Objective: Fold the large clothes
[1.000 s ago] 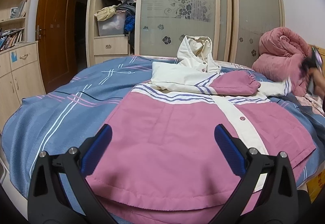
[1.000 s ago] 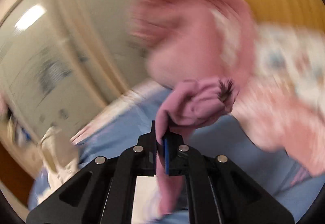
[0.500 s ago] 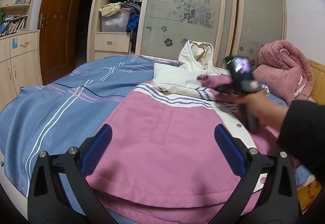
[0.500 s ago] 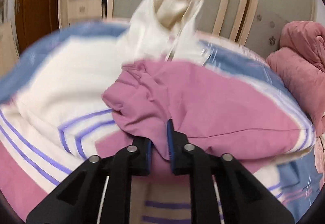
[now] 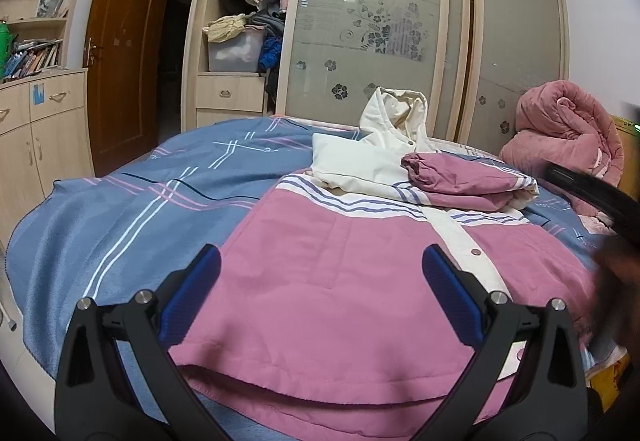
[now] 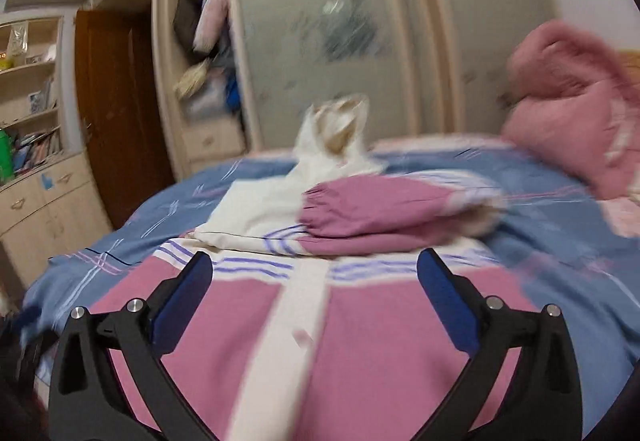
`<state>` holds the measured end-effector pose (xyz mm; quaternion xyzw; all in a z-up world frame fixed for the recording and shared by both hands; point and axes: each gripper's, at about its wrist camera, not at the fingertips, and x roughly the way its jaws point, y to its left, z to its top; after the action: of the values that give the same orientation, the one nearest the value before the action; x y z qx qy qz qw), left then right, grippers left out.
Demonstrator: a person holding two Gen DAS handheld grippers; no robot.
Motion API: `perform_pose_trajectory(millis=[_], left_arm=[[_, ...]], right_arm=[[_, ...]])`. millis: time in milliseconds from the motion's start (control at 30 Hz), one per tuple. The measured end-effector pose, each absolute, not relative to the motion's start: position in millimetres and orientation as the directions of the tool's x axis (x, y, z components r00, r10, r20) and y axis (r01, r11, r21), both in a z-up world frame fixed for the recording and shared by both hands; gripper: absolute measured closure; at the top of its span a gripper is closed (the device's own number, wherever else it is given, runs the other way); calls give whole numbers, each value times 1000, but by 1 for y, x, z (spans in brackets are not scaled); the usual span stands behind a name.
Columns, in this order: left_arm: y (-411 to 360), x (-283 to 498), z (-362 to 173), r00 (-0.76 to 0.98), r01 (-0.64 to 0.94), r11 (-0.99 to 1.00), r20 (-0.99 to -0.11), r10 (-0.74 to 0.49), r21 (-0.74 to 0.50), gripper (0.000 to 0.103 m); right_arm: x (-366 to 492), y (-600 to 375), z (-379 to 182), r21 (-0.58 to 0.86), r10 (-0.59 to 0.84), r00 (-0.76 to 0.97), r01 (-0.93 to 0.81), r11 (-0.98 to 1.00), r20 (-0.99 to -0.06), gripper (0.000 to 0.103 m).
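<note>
The right gripper (image 6: 314, 297) has just let go, fingers opening wide and empty, so the sleeve (image 5: 460, 179) now lies folded across the jacket (image 5: 340, 281) on the bed (image 5: 120, 209) (left gripper (image 5: 320, 289) also open, empty).

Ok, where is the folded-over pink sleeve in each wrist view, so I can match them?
Left wrist view: the pink sleeve lies right of centre, across the jacket's chest, cuff pointing left.
Right wrist view: the same sleeve sits at centre, just above the fingers, slightly blurred.
Shared landmark: the cream hood standing up behind the cuff.
</note>
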<state>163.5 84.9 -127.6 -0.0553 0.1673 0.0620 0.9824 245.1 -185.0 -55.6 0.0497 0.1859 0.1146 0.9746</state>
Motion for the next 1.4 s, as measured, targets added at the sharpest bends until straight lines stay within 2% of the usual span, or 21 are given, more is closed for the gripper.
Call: perform_pose_trajectory(millis=[200,400,567,767,1400], left_arm=[[78,166,-128,934,-144,986,-341,107,-86,2],[54,164,-128,939,-138,990,-318,132,2,2],[50,162,-128,938,-155,987,-311,156,26,2],[56,162,-128,933,-172,985,-320,165,7,2],[52,160,-126,935,-172,984,-309,174,34,2]], right_arm=[[147,-213,-77,-3,28,953,-30,1000,-301,1],[139,-226,-77,-54,-28,948,11,998,-318,1],[136,-245,-83,-39,-33,935,20,999,-353,1],[137,-261,-85,28,-17,940,29,999,-341,1],[136,-263,-85,39,-9,937,24,999,-348,1]])
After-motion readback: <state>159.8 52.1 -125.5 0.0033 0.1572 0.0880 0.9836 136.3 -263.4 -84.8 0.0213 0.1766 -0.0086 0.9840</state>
